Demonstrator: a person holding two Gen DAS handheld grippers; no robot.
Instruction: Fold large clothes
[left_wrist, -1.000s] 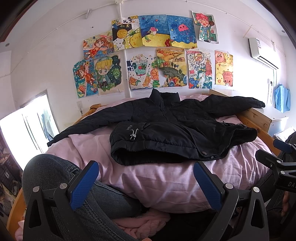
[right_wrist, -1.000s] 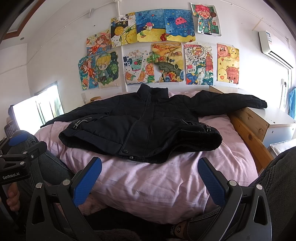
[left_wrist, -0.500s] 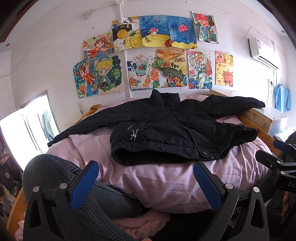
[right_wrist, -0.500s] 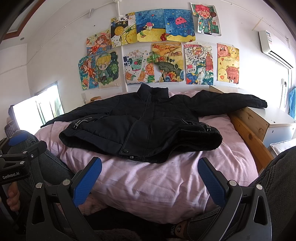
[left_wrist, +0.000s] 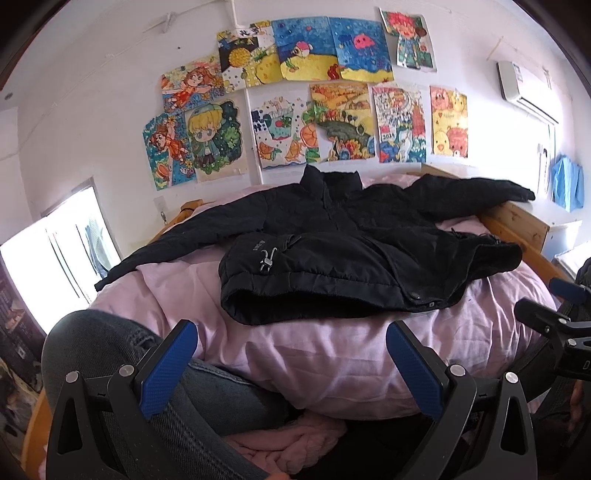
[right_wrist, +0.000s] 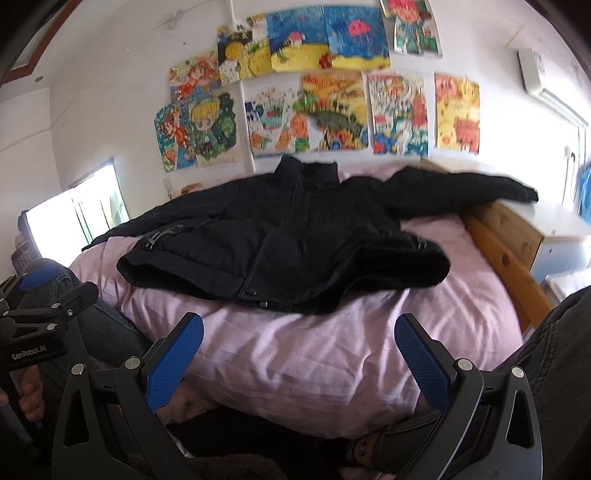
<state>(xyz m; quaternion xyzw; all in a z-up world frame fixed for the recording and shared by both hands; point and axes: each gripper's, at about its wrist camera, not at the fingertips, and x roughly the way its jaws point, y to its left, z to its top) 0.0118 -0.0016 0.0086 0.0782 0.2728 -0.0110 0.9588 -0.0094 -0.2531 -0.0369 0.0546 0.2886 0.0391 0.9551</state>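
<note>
Both sets of jaws stand wide apart and empty: the left gripper (left_wrist: 291, 363) and right gripper (right_wrist: 299, 360) show textured blue pads (left_wrist: 168, 367) on black frames along the lower edge. Denim-clad knees (left_wrist: 110, 350) sit lower left. At centre, a black quilted jacket (left_wrist: 343, 258) lies on a wrinkled pink duvet (left_wrist: 332, 354), sleeves spread, hem folded up. Above it, bright children's drawings (left_wrist: 295, 107) cover the white wall (left_wrist: 92, 92). At right is a pine bed frame (right_wrist: 502, 243).
</note>
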